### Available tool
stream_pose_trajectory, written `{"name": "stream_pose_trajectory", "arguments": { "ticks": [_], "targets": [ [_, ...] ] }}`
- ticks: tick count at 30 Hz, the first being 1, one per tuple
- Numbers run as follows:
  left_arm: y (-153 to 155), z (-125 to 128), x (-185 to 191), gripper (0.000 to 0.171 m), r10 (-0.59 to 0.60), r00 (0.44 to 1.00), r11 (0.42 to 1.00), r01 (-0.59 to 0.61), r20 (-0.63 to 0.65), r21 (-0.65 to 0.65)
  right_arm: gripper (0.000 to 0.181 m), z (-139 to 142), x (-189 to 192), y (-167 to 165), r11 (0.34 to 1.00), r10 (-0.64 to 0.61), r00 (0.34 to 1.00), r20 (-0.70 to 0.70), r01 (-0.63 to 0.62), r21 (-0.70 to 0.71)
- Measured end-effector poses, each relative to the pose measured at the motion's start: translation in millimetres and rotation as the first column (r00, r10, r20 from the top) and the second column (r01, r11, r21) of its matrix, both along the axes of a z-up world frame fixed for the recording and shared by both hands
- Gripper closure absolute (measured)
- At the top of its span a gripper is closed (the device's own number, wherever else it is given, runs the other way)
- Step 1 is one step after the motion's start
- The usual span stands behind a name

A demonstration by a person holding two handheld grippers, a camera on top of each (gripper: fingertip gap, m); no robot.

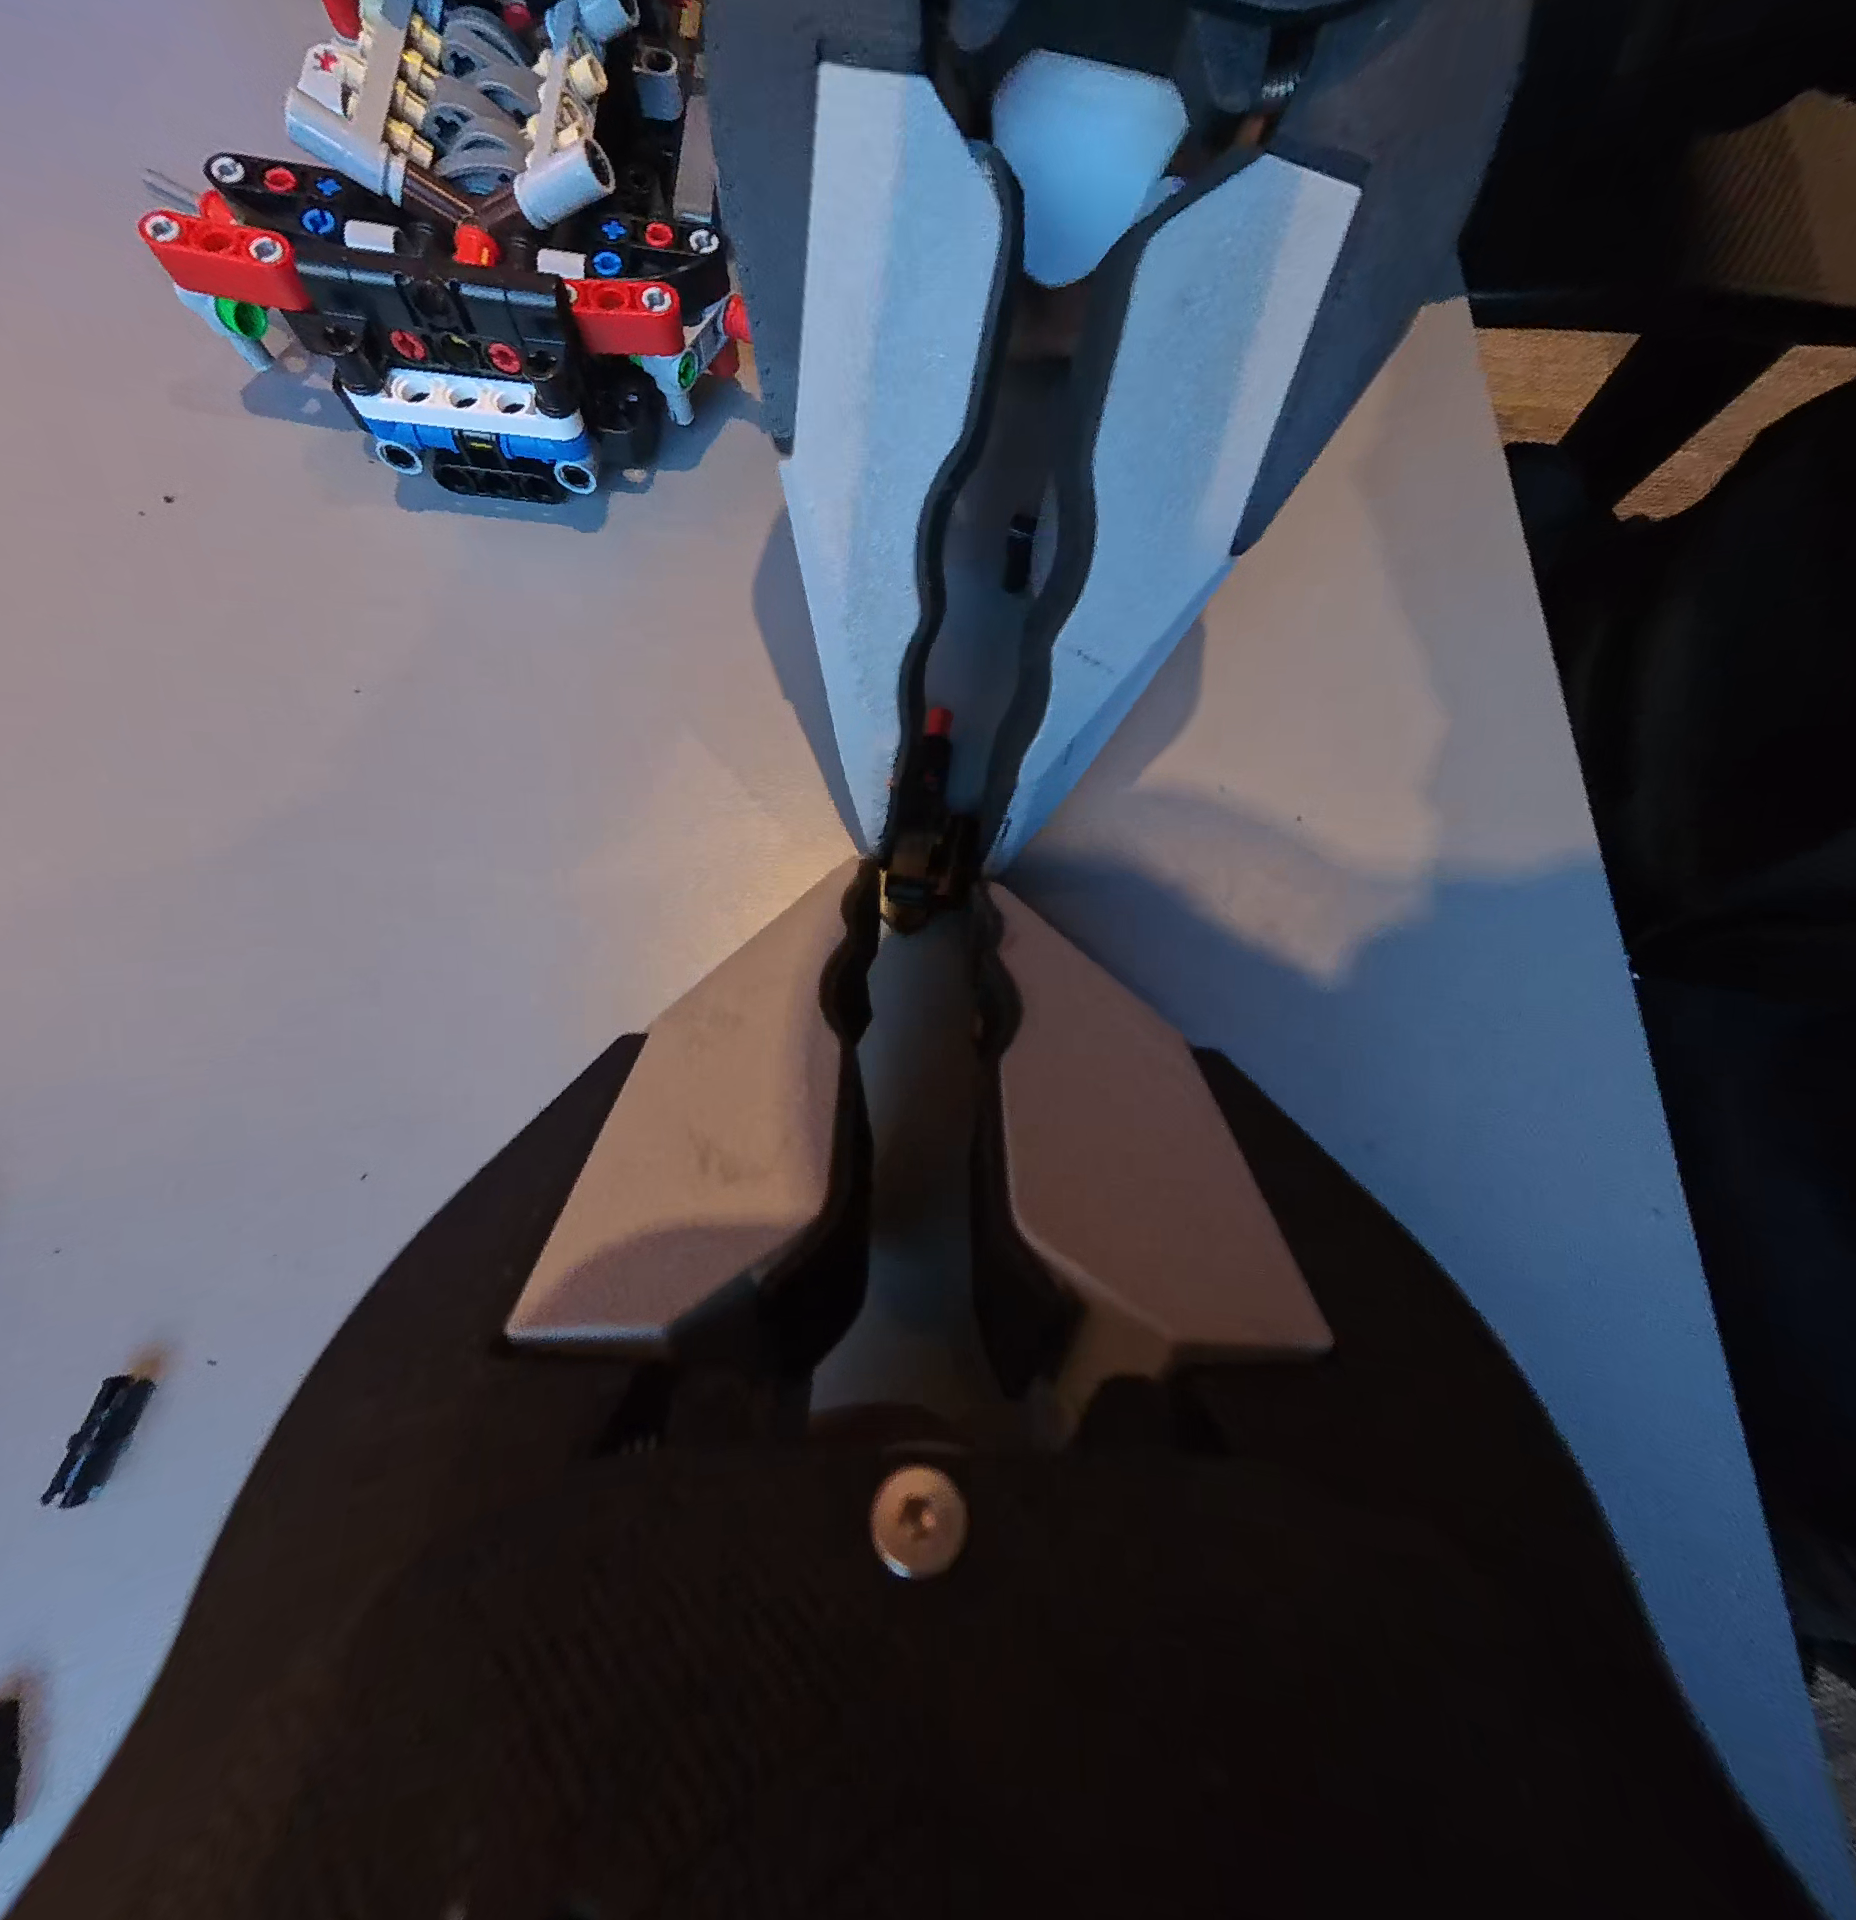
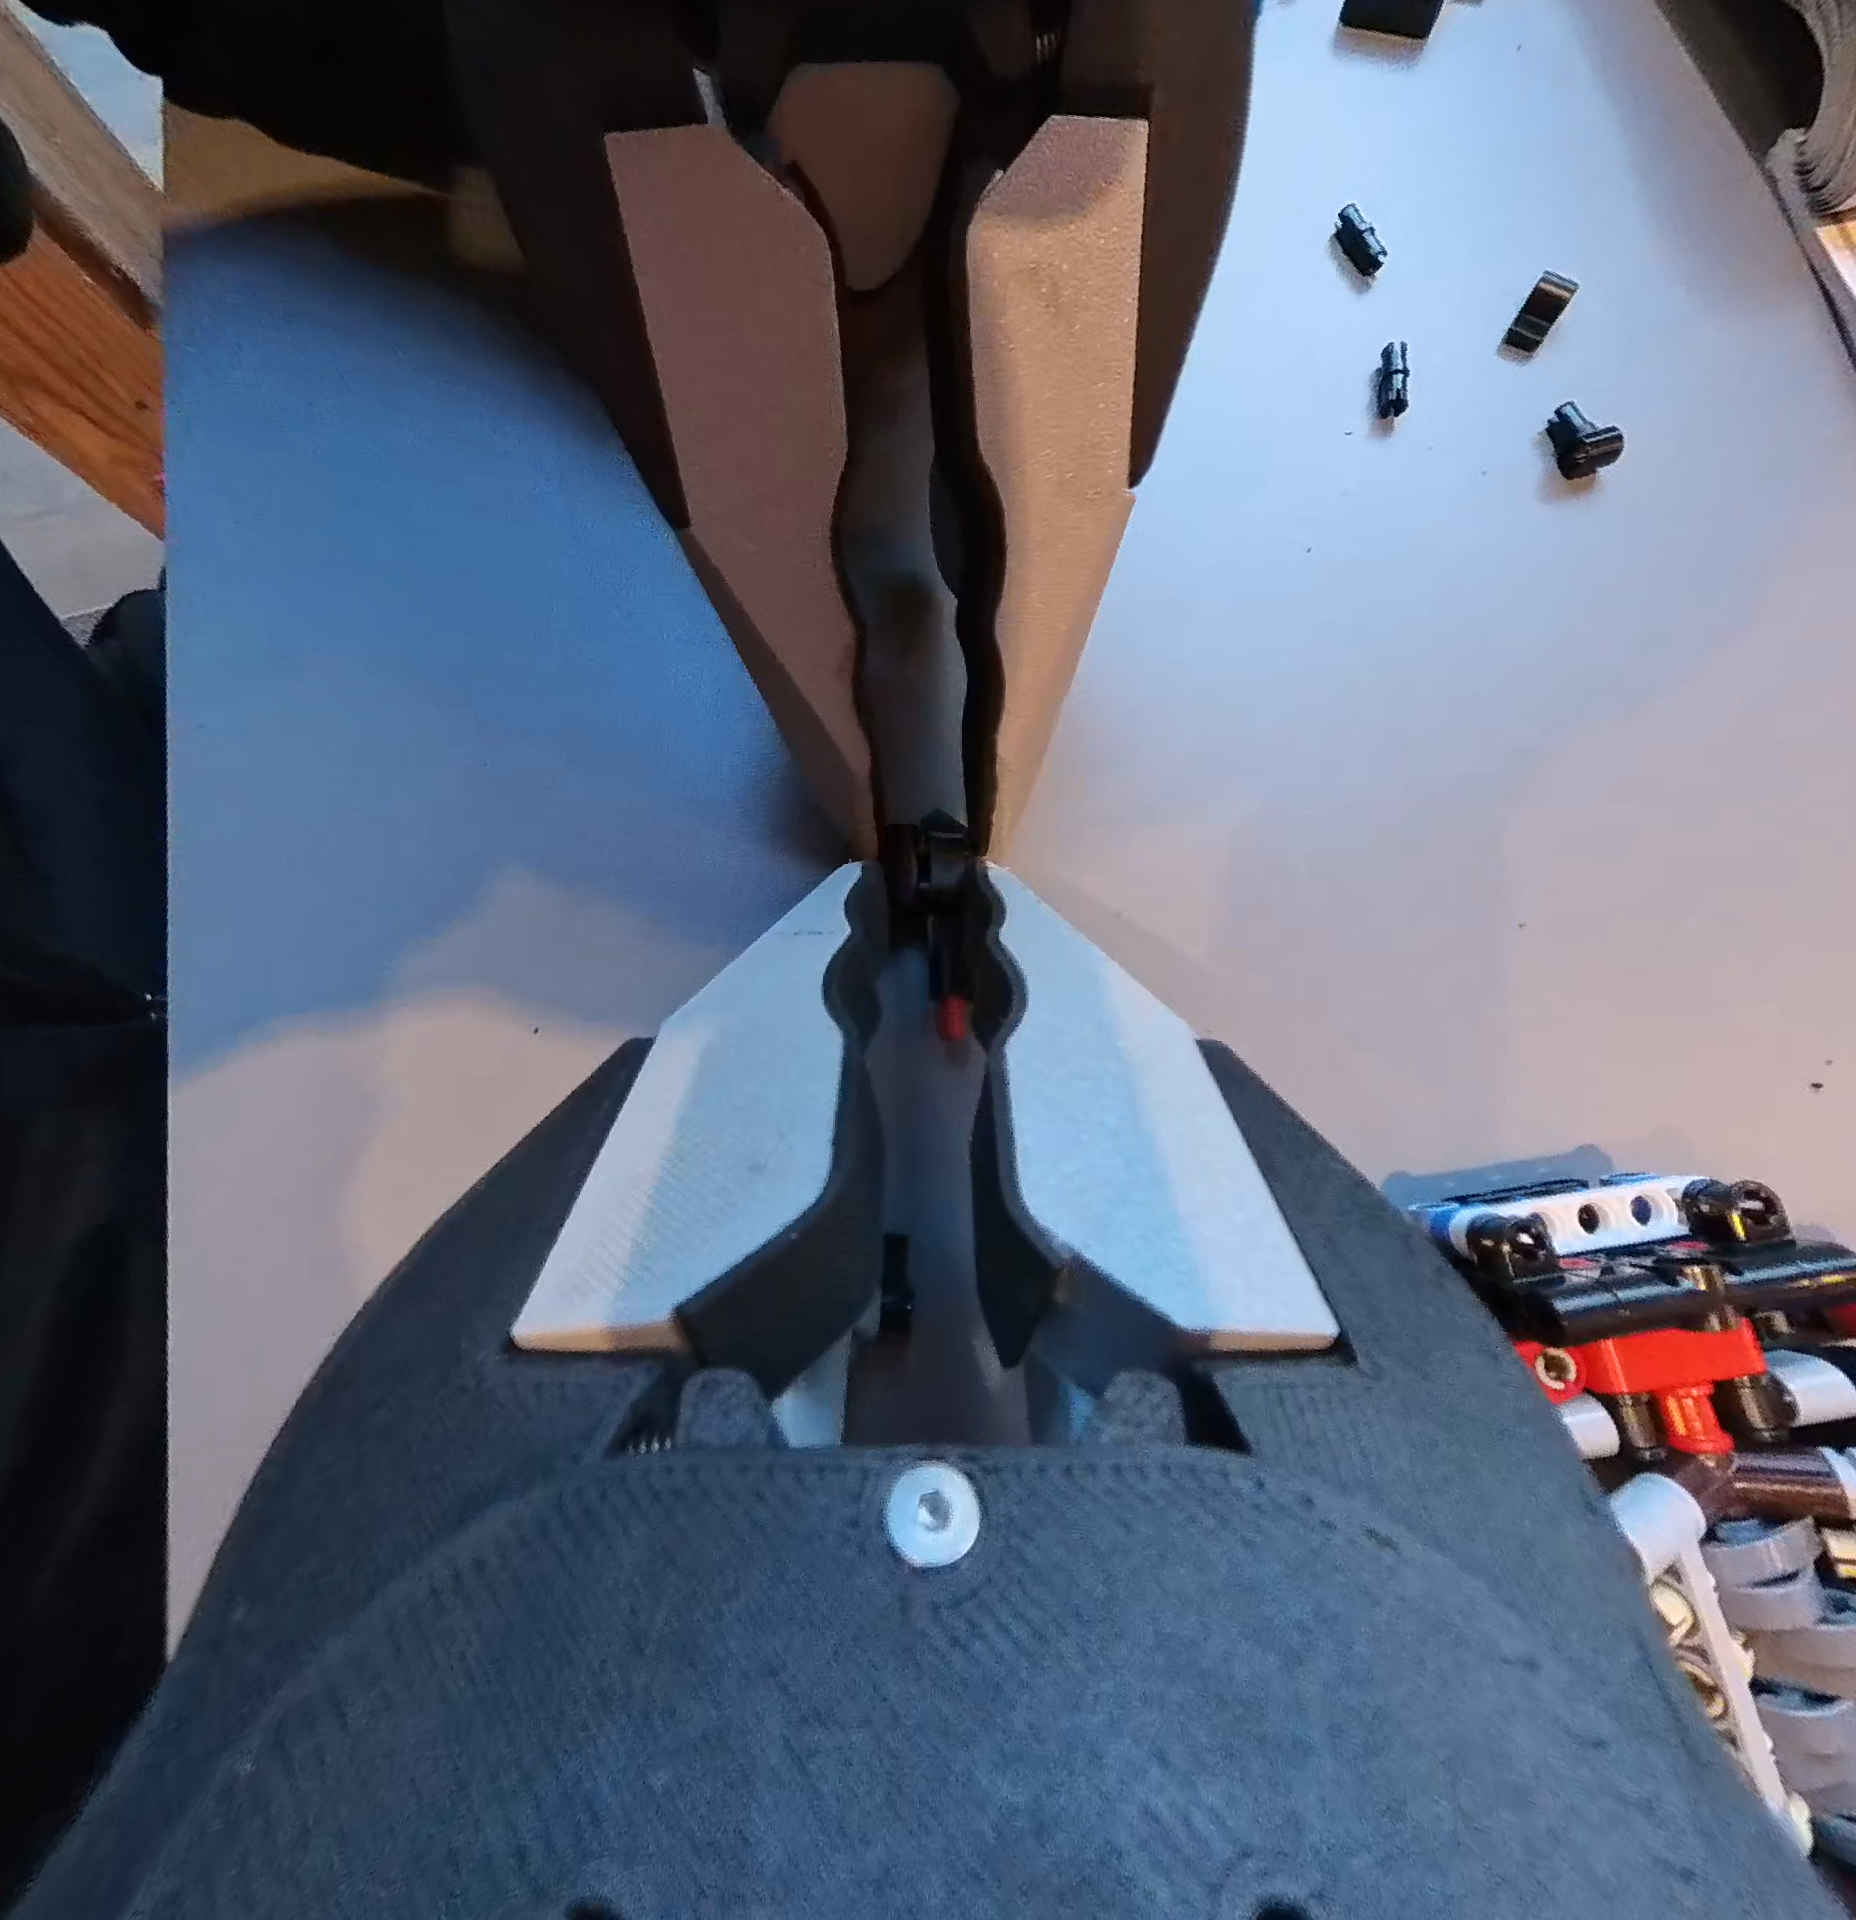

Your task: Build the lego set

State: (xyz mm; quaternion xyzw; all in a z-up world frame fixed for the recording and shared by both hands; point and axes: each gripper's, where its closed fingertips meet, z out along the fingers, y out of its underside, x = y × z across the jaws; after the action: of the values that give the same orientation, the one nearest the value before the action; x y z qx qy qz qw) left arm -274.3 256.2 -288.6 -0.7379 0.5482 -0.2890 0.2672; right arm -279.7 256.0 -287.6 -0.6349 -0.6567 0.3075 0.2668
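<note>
My left gripper and right gripper meet tip to tip above the white table. Both are shut on one small black Lego part. The black head of the part sits at the left gripper's tips. Its thin black shaft with a red end runs back between the right gripper's fingers. The right gripper comes down from the top of the left wrist view, and the left gripper does the same in the right wrist view. The partly built Lego model stands at the far left, and also at the lower right in the right wrist view.
Several loose black pins lie on the table, and two more are near the left gripper's body. The table edge runs close on the right, with dark floor beyond. A wooden piece of furniture stands past the other edge. My two grippers' fingertips are within a few centimetres of each other.
</note>
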Motion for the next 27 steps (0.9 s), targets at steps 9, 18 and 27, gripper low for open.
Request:
{"name": "stream_pose_trajectory", "arguments": {
  "ticks": [9, 18, 27],
  "targets": [
    [-8, 1, 1, 0.158, -0.022, 1.0, 0.994, 0.023, -0.014, 0.107, 0.168, 1, 0, -9, 0.986, 0.075, 0.997, -0.02, -0.071, 0.149],
    [-4, 1, -1, 0.157, 0.0, 1.0, 0.994, 0.002, -0.017, 0.108, 0.159, 20, 57, -1, 0.981, 0.0, 0.999, -0.037, 0.008, 0.192],
    [-7, 5, 4, 0.146, 0.002, 1.0, 0.999, -0.003, 0.023, 0.048, 0.162, 10, 83, 3, 0.984, -0.114, 0.993, 0.016, 0.11, 0.141]
  ]
}}
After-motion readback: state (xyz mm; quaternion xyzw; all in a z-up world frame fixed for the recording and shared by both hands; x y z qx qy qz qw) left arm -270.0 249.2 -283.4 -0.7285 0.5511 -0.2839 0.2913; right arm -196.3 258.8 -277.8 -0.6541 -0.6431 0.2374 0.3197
